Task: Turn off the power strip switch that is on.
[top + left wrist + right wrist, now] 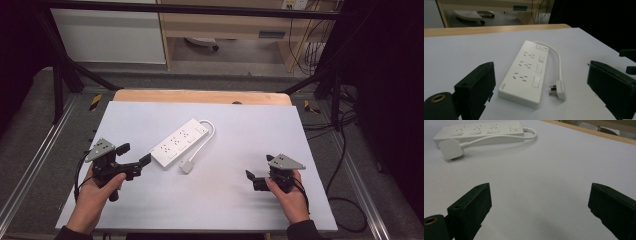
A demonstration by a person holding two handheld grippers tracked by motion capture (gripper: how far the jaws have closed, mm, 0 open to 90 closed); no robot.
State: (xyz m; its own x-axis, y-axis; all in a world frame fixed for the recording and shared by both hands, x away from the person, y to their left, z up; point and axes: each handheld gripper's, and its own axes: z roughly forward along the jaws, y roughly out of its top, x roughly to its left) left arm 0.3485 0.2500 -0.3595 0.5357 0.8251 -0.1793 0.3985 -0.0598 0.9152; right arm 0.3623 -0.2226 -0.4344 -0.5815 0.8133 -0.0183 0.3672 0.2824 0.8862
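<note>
Centrally on the counter (150, 210), which carries a smooth, matte pale grey sheet over a wooden top whose far edge shows as a light strip, lies a white power strip (179, 142). It is a long, flat, rectangular block of glossy plastic with rounded corners, lying diagonally with three socket groups in a row, three rocker switches beside them and one more switch at the cord end. Its round white cord (209, 131) leaves the far end, loops back along one side and ends in a squarish white plug (186, 166), which lies on the sheet just beside the strip's near end with its metal pins facing the left tool. The left tool (134, 154), held in the person's left hand (97, 190), sits just beside the strip's near end, its black, blocky jaws spread wide and holding nothing. The right tool (259, 171), held in the right hand (290, 197), rests well apart from the strip, jaws likewise wide and empty over bare sheet. Each tool carries a grey triangular plate.
</note>
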